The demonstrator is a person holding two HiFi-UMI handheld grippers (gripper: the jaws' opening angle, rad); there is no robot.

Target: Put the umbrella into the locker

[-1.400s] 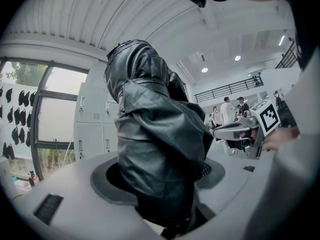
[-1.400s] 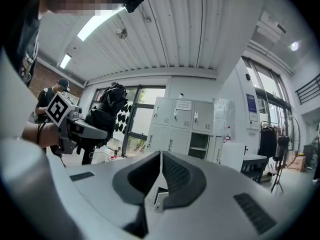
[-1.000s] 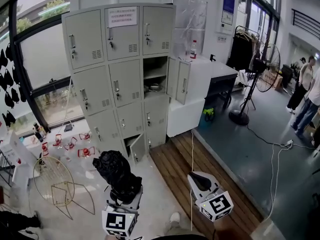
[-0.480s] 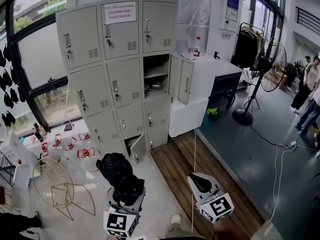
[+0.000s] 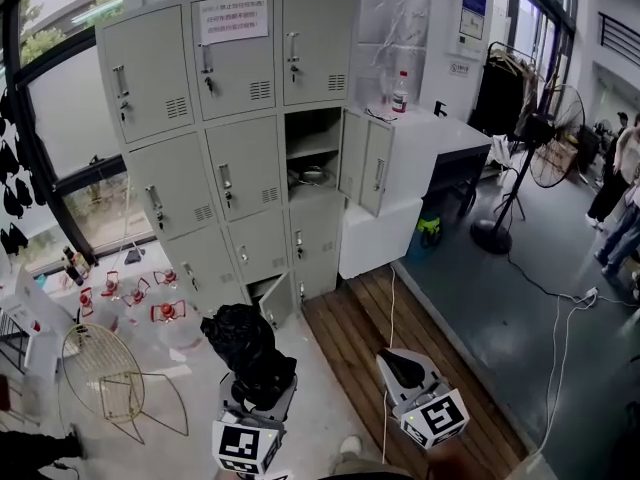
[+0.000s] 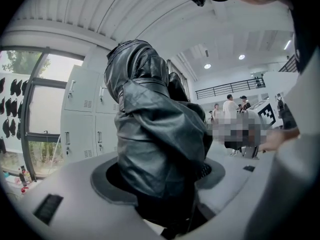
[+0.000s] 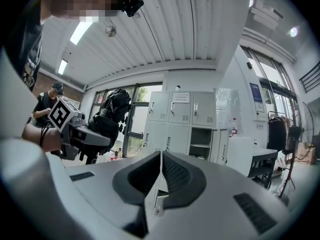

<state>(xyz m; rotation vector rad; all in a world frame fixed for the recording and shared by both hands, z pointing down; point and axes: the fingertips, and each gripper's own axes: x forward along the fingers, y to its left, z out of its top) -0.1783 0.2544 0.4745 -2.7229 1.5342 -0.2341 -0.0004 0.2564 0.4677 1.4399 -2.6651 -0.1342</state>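
In the head view a black folded umbrella (image 5: 245, 340) stands upright in my left gripper (image 5: 258, 390), low in the picture. The left gripper view shows that gripper (image 6: 161, 184) shut on the umbrella (image 6: 152, 134), whose crumpled fabric fills the gap. My right gripper (image 5: 400, 364) is beside it to the right; its jaws (image 7: 160, 170) meet with nothing between them. The grey locker bank (image 5: 235, 138) stands ahead, apart from both grippers. One middle compartment (image 5: 312, 150) is open, its door (image 5: 364, 164) swung right. The right gripper view also shows the lockers (image 7: 182, 119) and the umbrella (image 7: 112, 109).
A wire chair (image 5: 100, 380) and several red items (image 5: 140, 288) sit on the floor at left. A low locker door (image 5: 272, 298) hangs ajar. A white counter (image 5: 420, 143) with a bottle (image 5: 402, 92) adjoins the lockers. A fan (image 5: 535, 148), floor cables (image 5: 560, 318) and people (image 5: 620, 183) are at right.
Both grippers have moved forward toward the lockers, which now look larger and closer. The umbrella stays gripped in the left gripper.
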